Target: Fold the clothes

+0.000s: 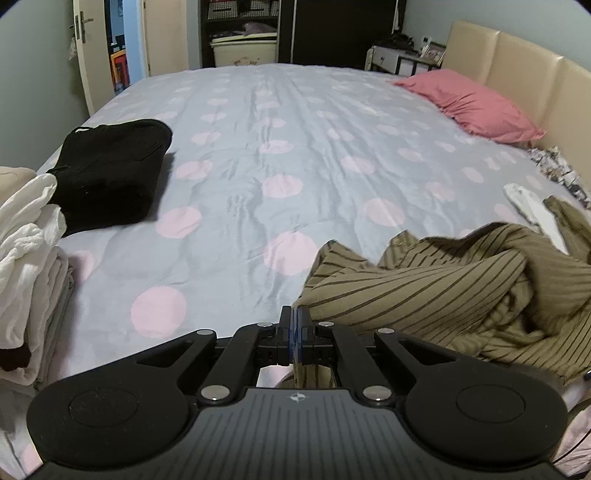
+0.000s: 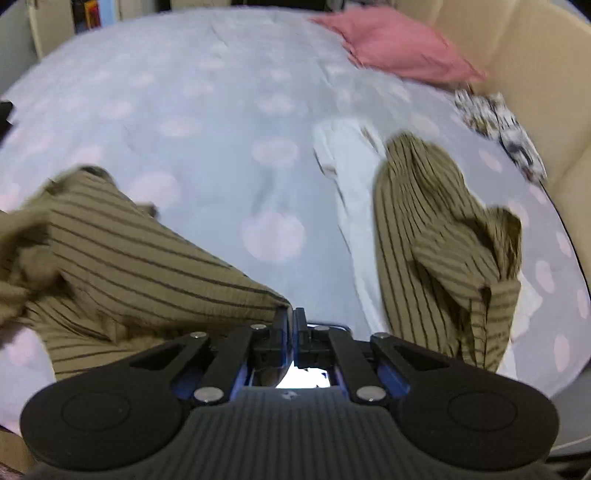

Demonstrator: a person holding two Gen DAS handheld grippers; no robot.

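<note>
Right wrist view shows both tools clamped on the striped olive shirt [image 2: 140, 258], right tool [image 2: 293, 314] gripping its edge, cloth trailing left toward the left tool [image 1: 295, 314].

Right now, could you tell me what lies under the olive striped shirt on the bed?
A white garment sticks out from under the olive striped shirt, on the grey dotted sheet. How far it reaches beneath is covered.

Right wrist view smeared throughout by motion blur. Patterned black-and-white cloth [image 2: 498, 122] by the headboard blurred, print unreadable. Striped olive garment [image 1: 461, 288] cut off at the frame's right edge in the left wrist view. White folded stack [image 1: 29, 266] cropped at left. Shelf contents [image 1: 240, 29] too small to identify.
</note>
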